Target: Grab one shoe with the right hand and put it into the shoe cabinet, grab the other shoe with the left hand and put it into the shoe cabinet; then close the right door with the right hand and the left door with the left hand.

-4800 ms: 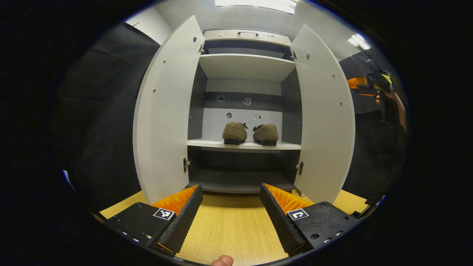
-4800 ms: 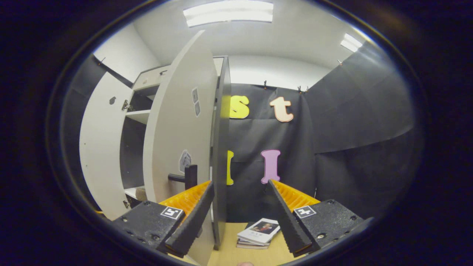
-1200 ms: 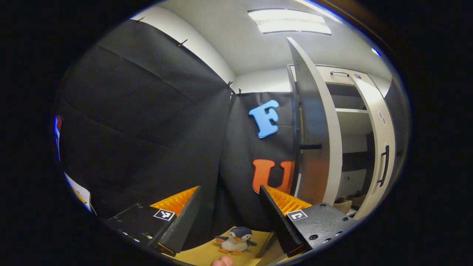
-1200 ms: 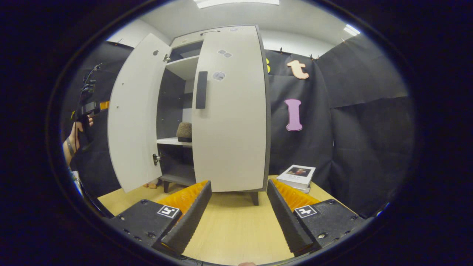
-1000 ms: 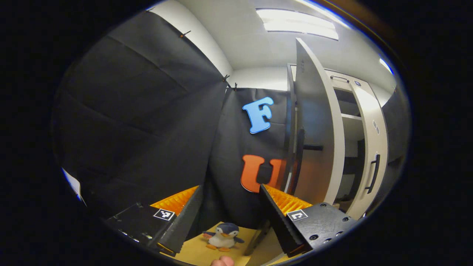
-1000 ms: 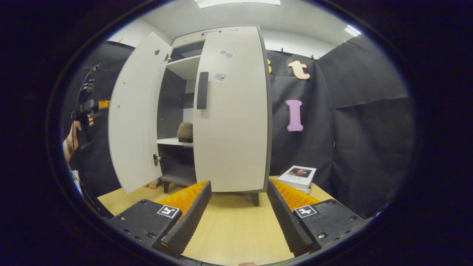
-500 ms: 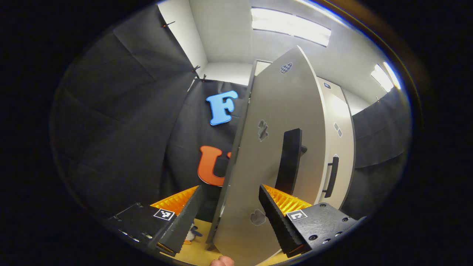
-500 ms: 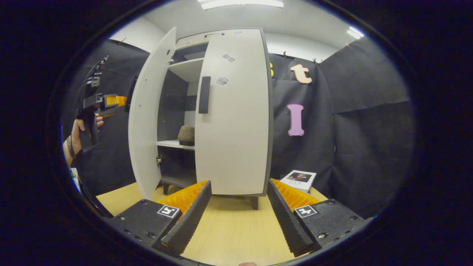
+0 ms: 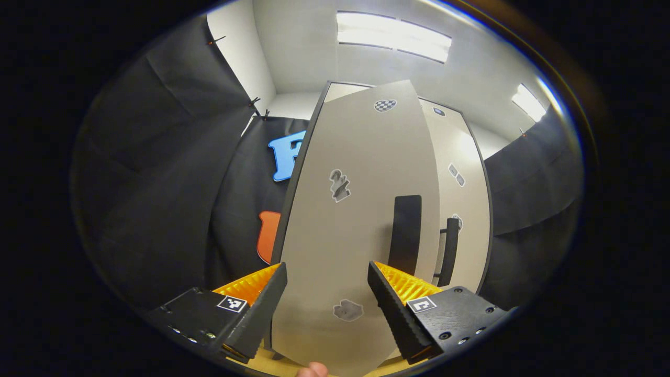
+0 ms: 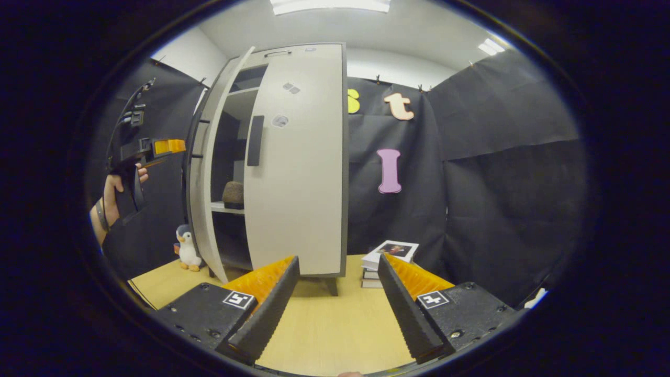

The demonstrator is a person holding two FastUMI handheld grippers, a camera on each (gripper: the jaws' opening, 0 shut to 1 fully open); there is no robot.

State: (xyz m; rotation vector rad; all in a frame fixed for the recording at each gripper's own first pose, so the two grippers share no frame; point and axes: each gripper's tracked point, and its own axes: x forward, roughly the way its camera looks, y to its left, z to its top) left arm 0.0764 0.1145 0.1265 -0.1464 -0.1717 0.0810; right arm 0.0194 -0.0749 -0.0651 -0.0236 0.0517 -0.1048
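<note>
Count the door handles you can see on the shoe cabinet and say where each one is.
2. One handle is on the left door, the other handle on the right door. Each sits by its door's free edge.

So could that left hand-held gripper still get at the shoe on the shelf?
Probably not as things stand: the left door stands between the left hand-held gripper and the shoe, with a narrow gap left beside the shut right door.
</note>
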